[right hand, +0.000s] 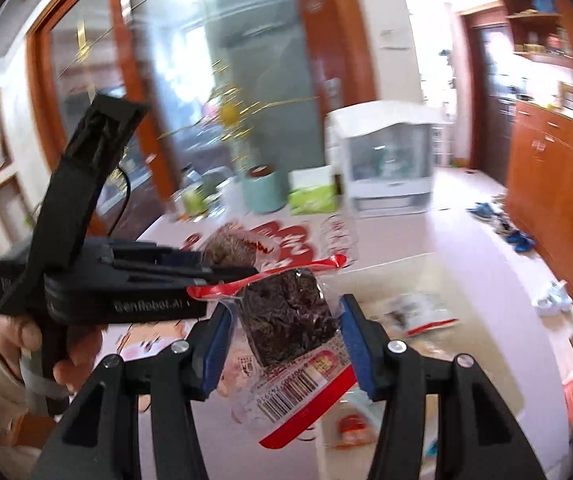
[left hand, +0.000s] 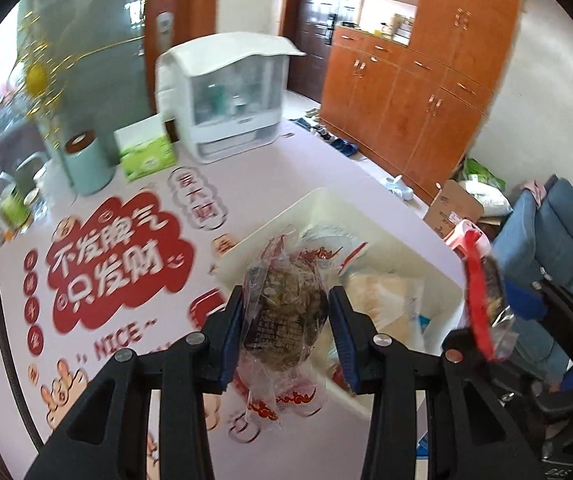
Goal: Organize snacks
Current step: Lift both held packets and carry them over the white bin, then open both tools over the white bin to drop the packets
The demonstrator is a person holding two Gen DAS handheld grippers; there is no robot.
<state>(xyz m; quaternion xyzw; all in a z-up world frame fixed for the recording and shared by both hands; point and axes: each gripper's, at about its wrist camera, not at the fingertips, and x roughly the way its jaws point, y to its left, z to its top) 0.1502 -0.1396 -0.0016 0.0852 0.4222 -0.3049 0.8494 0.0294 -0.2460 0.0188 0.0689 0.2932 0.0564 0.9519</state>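
My left gripper (left hand: 286, 320) is shut on a clear packet of brown snack (left hand: 282, 312) with red print, held above the near rim of a white bin (left hand: 438, 256). The bin holds several other snack packets (left hand: 382, 300). My right gripper (right hand: 284, 334) is shut on a red-edged packet of dark dried snack (right hand: 290, 320) with a barcode label. That packet also shows at the right of the left wrist view (left hand: 486, 300). The left gripper (right hand: 222, 270) and the hand holding it appear at the left of the right wrist view, its packet (right hand: 230, 246) sticking out.
The bin sits on a pink table with a red printed mat (left hand: 118, 264). At the table's far end stand a white appliance (left hand: 226, 96), a green tissue box (left hand: 146, 152) and a mint canister (left hand: 86, 164). Wooden cabinets (left hand: 414, 80) and a blue sofa (left hand: 558, 240) lie beyond.
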